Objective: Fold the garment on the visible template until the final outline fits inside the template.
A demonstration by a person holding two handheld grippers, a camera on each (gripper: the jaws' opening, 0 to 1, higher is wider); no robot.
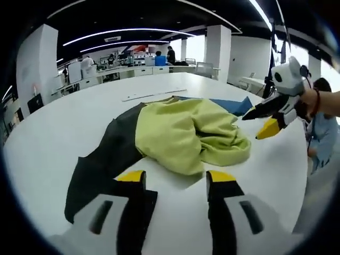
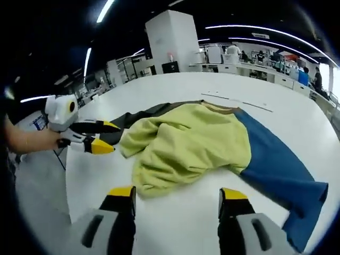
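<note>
A crumpled yellow-green garment (image 1: 186, 133) (image 2: 186, 143) lies in a heap on the white table. Under it a flat cloth spreads out, black (image 1: 101, 164) (image 2: 138, 119) on one side and blue (image 1: 234, 105) (image 2: 271, 164) on the other; whether that cloth is part of the garment I cannot tell. My left gripper (image 1: 176, 178) (image 2: 106, 138) is open just short of the garment's edge, over the black side. My right gripper (image 2: 178, 194) (image 1: 257, 123) is open too, hovering by the blue side with nothing between its jaws.
The table (image 1: 64, 117) (image 2: 175, 223) is wide, white and rounded. A long thin strip (image 1: 154, 95) (image 2: 239, 101) lies on it beyond the cloth. A person (image 1: 321, 133) sits off the table's edge. Desks and white pillars stand far behind.
</note>
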